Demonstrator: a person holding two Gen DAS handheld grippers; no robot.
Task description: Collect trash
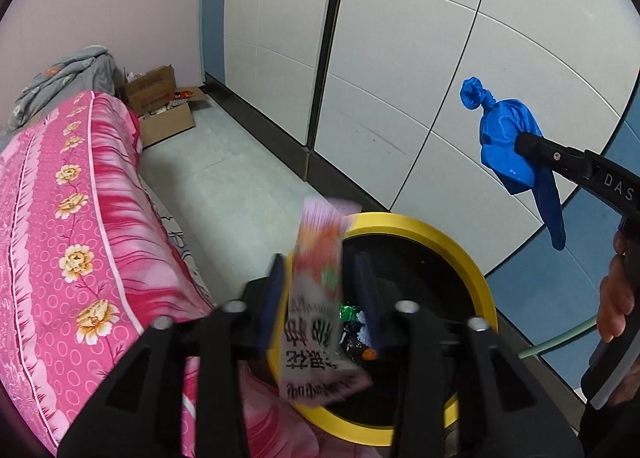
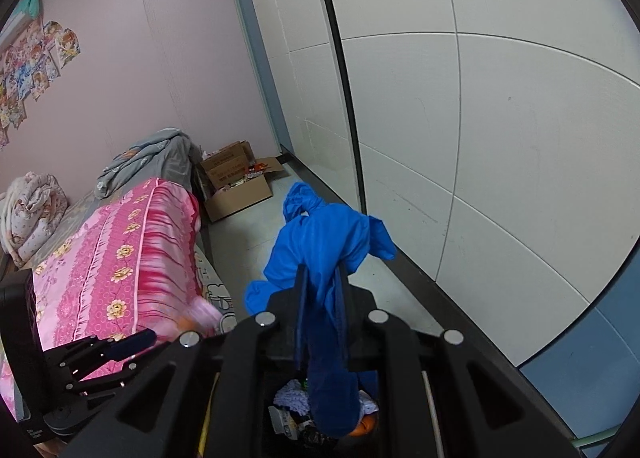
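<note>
Yellow-rimmed round black bin (image 1: 460,246), 6 o'clock; blurred pink printed wrapper (image 1: 316,298) between parted left gripper (image 1: 320,290) fingers; right gripper (image 2: 322,278) clamps knotted blue plastic bag (image 2: 320,234)

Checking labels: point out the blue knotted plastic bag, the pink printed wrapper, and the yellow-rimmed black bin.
blue knotted plastic bag (image 1: 506,145), left wrist view, its bulging body.
pink printed wrapper (image 1: 316,298), left wrist view, its middle.
yellow-rimmed black bin (image 1: 460,254), left wrist view, its rim.

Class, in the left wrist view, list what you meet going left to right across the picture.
Pink floral bedspread → cardboard box → pink wrapper between the left gripper fingers → blue bag held by the right gripper.
</note>
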